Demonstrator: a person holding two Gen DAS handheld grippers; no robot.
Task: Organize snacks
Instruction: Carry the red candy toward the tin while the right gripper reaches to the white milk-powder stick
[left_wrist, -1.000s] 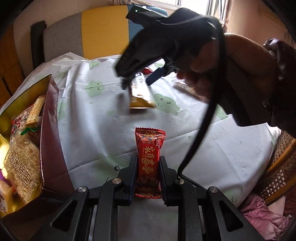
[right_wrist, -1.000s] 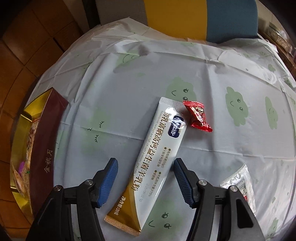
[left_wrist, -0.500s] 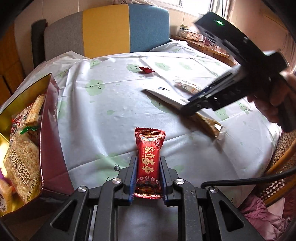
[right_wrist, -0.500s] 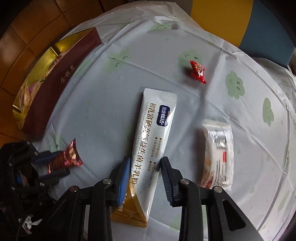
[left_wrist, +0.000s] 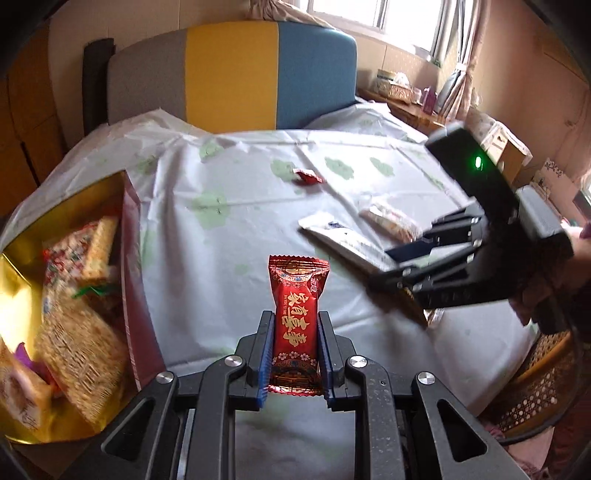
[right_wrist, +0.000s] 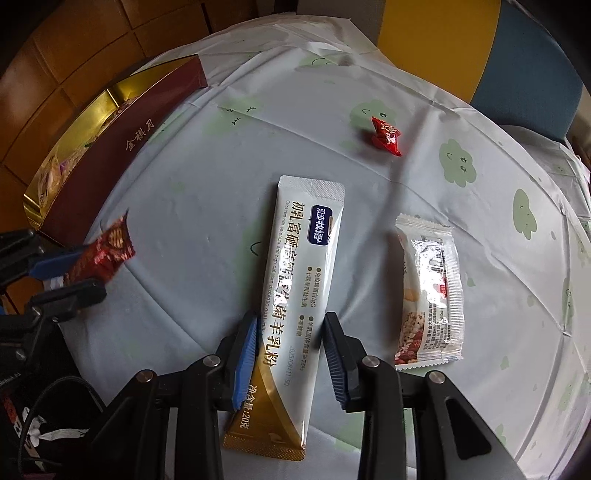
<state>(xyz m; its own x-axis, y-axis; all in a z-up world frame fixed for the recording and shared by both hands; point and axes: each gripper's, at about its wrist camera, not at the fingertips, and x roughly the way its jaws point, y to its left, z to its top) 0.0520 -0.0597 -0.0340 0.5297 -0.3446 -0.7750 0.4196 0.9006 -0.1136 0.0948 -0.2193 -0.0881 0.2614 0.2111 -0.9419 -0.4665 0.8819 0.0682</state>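
Partly blurred gift box (left_wrist: 74, 295) contents, sachet (right_wrist: 295, 295) base under right claw (right_wrist: 291, 354)

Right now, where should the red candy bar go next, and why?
Probably carry it over to the open gift box and drop it in. The left tool grips the red candy bar off the tablecloth, and the box beside it already holds other snacks.

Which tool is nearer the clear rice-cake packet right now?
Right. The right tool straddles the long white sachet lying just beside the clear packet. The left tool, clamped on a red candy, is nearer the gift box.
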